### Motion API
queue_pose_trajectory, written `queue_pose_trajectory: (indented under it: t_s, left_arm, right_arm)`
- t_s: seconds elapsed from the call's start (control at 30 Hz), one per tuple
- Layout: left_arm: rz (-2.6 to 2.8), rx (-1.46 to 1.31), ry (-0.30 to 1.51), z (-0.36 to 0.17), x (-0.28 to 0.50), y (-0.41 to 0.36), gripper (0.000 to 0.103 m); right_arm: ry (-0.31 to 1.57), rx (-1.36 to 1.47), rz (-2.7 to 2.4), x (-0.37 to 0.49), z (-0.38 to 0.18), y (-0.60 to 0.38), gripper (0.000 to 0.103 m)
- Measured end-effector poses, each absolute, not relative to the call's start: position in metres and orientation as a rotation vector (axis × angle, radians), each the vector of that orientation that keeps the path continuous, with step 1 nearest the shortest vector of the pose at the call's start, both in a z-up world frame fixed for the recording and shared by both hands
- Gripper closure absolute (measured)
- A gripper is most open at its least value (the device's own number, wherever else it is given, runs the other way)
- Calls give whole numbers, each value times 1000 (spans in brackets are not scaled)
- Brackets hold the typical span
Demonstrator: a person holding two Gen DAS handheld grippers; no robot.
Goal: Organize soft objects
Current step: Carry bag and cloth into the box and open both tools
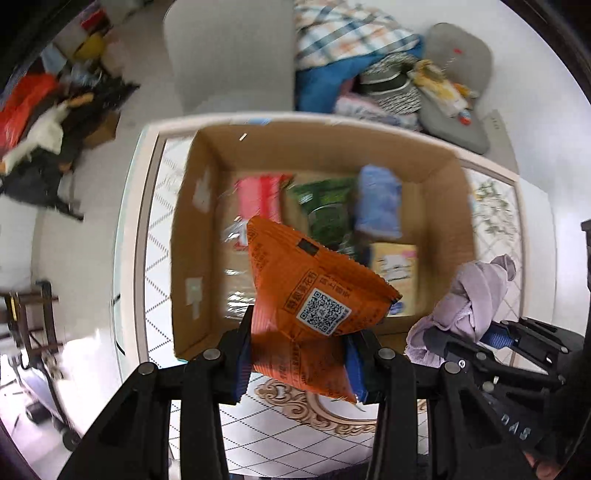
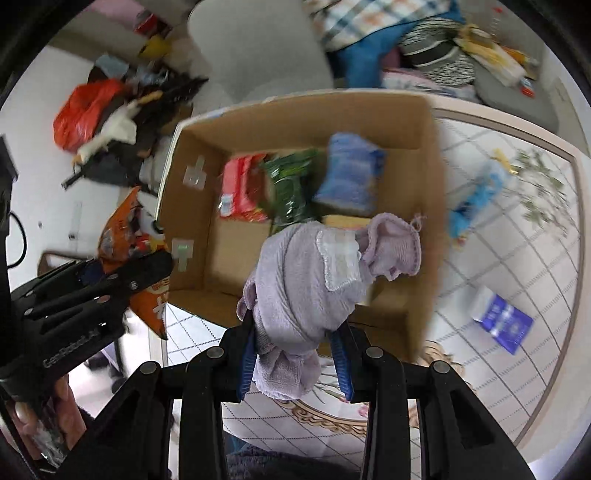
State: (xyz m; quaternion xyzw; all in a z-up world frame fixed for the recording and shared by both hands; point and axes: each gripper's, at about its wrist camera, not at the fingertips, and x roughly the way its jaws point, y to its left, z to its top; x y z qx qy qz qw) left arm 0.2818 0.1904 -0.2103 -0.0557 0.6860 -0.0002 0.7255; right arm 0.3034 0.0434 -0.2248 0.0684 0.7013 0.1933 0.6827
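My left gripper is shut on an orange snack packet and holds it above the near edge of an open cardboard box. My right gripper is shut on a lilac knitted garment with a white lace patch, held over the box's near wall. The garment also shows in the left wrist view. Inside the box lie a red packet, a green packet, a blue soft bag and a yellow-white carton.
The box stands on a tiled table with a pale rim. On the table right of the box lie a blue plush thing and a blue-white pack. A grey chair, piled clothes and floor clutter lie beyond.
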Motion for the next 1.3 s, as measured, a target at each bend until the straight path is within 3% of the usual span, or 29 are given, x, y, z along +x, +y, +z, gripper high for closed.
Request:
queue_pose_trajectory:
  t_s: [0.33,0.5,0.67,0.73,0.8,1.0,1.13,1.23,1.3]
  left_arm:
    - [-1,-172,1642,-281,291,213,65]
    - [-22,-159,1663,-291,291,209,63]
    - [-1,-162,1699,-295,289,210,63]
    - [3,-178,1680,-291,289,213,57]
    - [11,-174,1652,-284,288,215,37]
    - [24,-190,1579,-260,280,224,10]
    - [48,-171,1530,-242,270,225,9]
    - [60,-158,1488,-228,261,221,4]
    - [65,-142,1457,-218,254,216,1]
  right_arm:
    - [1657,14,405,313,-282,109,65]
    - [1674,-22,397,314,-300,117,65]
    - [1695,-34,402,315,-308,120,51]
    - [1687,-23,389,316,-306,116,46]
    - [1682,-10,374,316,-303,111,44]
    - [1638,4,321,314,-286,92,35]
    - [1593,10,274,307,-269,77,33]
    - [1549,4,236,299,-254,65,19]
    - [1524,-2,218,293,-244,60,16]
